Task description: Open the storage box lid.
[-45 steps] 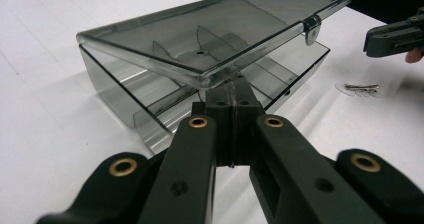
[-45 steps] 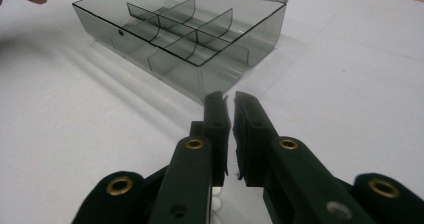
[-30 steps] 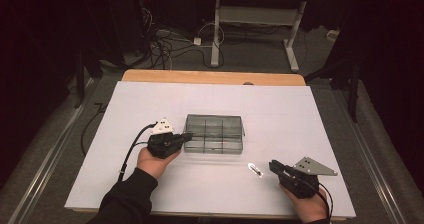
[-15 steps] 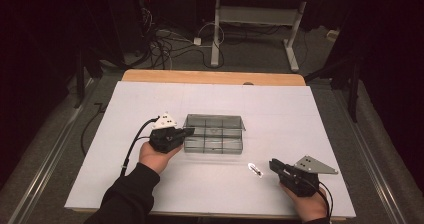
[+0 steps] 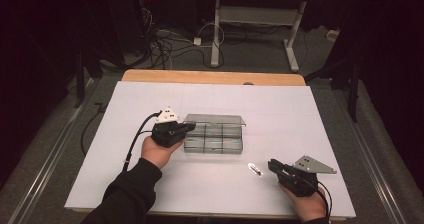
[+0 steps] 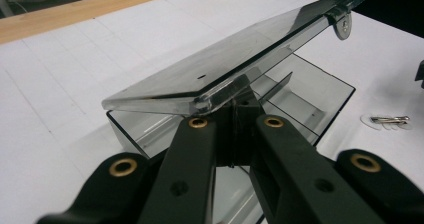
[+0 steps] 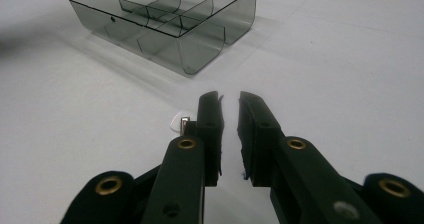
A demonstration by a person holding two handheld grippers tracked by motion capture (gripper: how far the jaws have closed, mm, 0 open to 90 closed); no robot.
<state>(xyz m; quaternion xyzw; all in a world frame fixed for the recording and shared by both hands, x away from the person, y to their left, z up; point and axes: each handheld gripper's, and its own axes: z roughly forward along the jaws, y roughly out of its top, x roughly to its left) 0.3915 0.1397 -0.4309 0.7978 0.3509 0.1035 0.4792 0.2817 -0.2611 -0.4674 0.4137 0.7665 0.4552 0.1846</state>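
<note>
You swung the lid (image 6: pixel 220 69) further back with your left gripper (image 6: pixel 235 109), pinched on its edge, opening the box (image 5: pixel 214 138); your right gripper (image 7: pixel 229 115), slightly parted, waited beside the clip (image 5: pixel 255 168).

Place: a lab or recording room, dimly lit and dark at the edges.
Work surface: a white sheet (image 5: pixel 300 114) covered a wooden table (image 5: pixel 210 77), with nothing domestic on it.
Cabling: loose cables (image 5: pixel 165 39) lay tangled on the grey carpet (image 5: pixel 250 59) behind.
Furniture: a white-framed desk (image 5: pixel 260 14) stood at the back.
Sides: metal rails (image 5: pixel 45 169) ran along the floor.
</note>
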